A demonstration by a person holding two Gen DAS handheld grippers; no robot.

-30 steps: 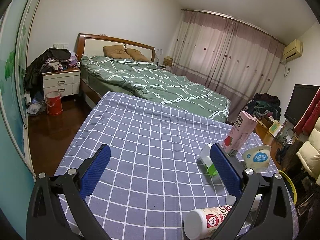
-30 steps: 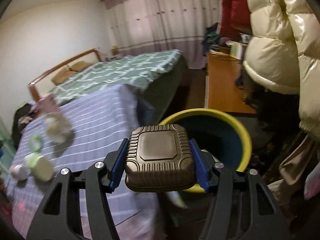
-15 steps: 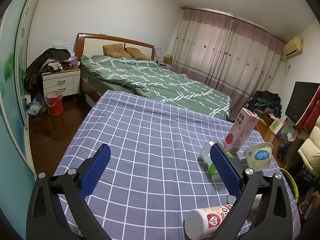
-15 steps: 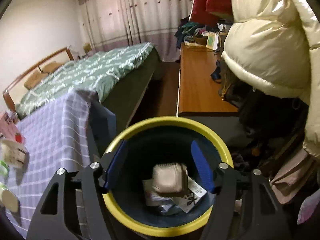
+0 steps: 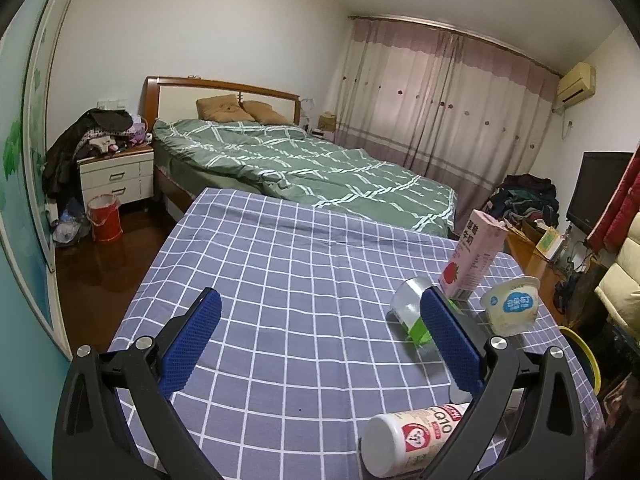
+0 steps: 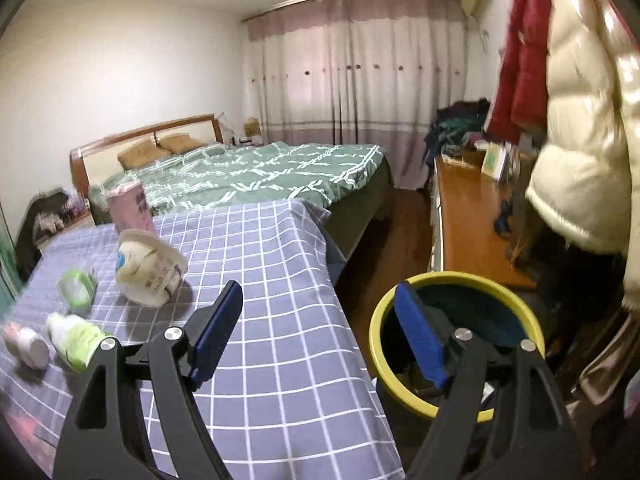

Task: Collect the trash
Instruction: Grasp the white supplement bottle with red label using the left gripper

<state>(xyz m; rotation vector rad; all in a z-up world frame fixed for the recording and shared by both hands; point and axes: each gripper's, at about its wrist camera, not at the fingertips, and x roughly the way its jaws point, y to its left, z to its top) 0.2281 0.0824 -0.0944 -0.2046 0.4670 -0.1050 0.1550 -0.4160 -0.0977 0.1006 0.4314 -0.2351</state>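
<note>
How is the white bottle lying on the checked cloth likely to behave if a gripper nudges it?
The white bottle lies on its side and is round, so it will probably roll. It looks like light plastic, likely empty, so it may skid away easily.

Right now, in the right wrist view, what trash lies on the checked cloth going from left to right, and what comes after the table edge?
White bottle → green-and-white bottle → green-labelled clear cup → tipped pudding cup → past the table edge, the yellow-rimmed bin.
</note>
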